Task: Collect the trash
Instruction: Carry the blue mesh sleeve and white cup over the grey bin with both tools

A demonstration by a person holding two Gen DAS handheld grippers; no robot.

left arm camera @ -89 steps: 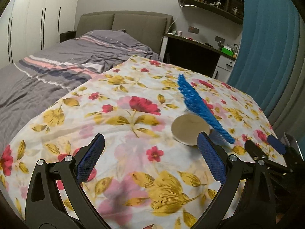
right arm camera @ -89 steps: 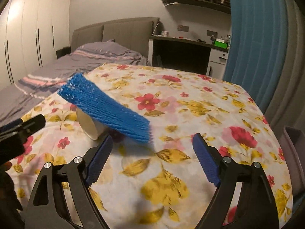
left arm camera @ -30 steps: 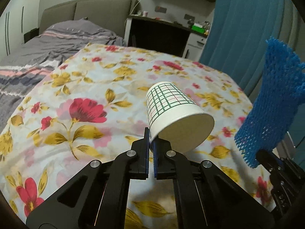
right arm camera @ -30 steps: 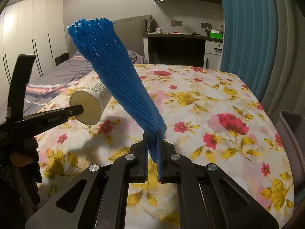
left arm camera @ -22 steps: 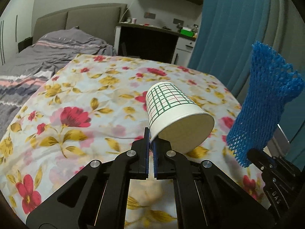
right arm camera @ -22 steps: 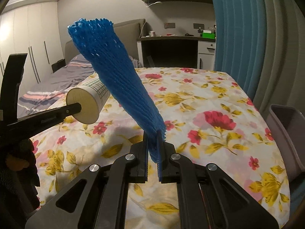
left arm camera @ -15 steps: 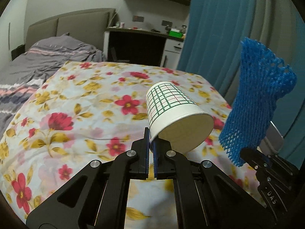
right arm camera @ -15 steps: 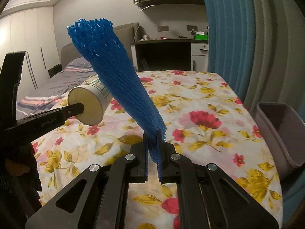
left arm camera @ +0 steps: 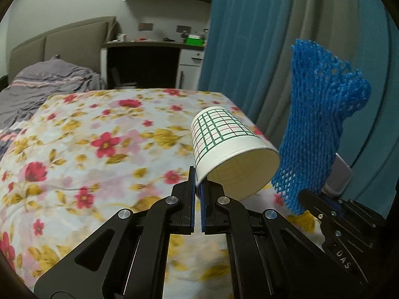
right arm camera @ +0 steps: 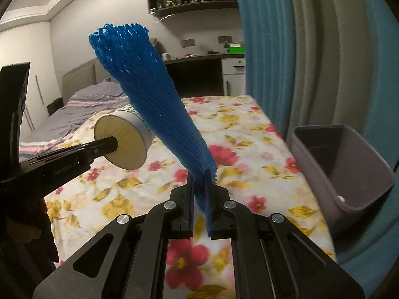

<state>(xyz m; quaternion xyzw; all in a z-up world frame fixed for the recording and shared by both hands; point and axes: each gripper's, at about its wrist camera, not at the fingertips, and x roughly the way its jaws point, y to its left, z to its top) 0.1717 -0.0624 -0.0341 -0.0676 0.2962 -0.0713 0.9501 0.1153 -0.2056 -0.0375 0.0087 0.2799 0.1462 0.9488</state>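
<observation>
— What does the left wrist view show?

— The left gripper (left arm camera: pixel 196 194) has its jaws pinched together on the rim of a paper cup (left arm camera: pixel 230 149), a tapered white cone printed with a green grid. The cup is held in the air above the floral sheet (left arm camera: pixel 99 149), lying tilted, its narrow base pointing up and away and its open mouth turned toward the camera and to the right.

— And beside it?

— A blue foam net (left arm camera: pixel 321 134), a soft open-mesh sleeve, stands nearly upright, flared and ragged at the top. Its lower end meets the right gripper (left arm camera: pixel 303 200), which is seen side-on and partly cut off, so its jaws cannot be read here. Part of a pale bin rim peeks out behind the net. The sheet looks blurred.

— The right wrist view?

— The right gripper (right arm camera: pixel 199 196) is clamped on the narrow lower end of the net (right arm camera: pixel 159 104), whose long axis leans up and to the left, widening to a frayed top. The cup (right arm camera: pixel 124 140) shows its round open mouth, with the left gripper (right arm camera: pixel 109 144) reaching in from the left; the net hides the cup's far side.

— Anything else?

— A grey plastic bin (right arm camera: pixel 349 194), smooth and rectangular, stands just beside the bed's right edge, in front of the teal curtain (right arm camera: pixel 261 62). Something small and white lies inside, too small to identify.
</observation>
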